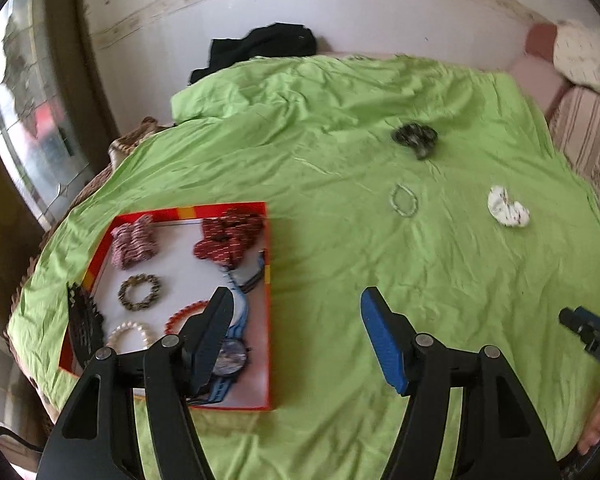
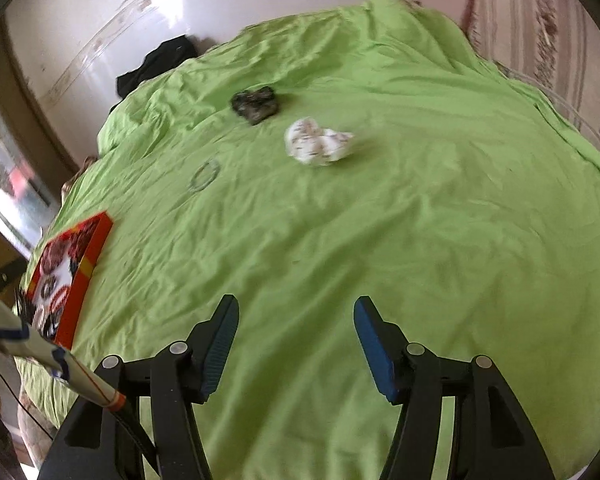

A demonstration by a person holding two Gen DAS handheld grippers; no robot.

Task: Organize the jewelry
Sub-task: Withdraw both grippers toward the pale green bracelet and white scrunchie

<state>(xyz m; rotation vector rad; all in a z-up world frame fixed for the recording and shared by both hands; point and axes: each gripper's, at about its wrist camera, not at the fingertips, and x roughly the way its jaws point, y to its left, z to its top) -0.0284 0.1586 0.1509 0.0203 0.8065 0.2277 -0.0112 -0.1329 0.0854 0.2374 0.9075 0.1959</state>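
A red-rimmed tray (image 1: 265,320) on the green sheet holds two red scrunchies, a brown bead bracelet (image 1: 139,292), a pearl bracelet (image 1: 130,332), a red bead bracelet and a blue watch (image 1: 230,356). My left gripper (image 1: 296,300) is open and empty, its left finger over the tray's right part. Loose on the sheet are a pale bead bracelet (image 1: 404,199), a dark scrunchie (image 1: 415,138) and a white scrunchie (image 1: 507,206). My right gripper (image 2: 296,308) is open and empty above bare sheet; the white scrunchie (image 2: 318,142), dark scrunchie (image 2: 256,105) and pale bracelet (image 2: 205,175) lie ahead of it.
The green sheet (image 1: 340,264) covers a bed against a white wall. A black cloth (image 1: 260,46) lies at the far edge. A striped cushion (image 2: 548,32) is at the right. The tray (image 2: 86,268) sits at the left in the right wrist view.
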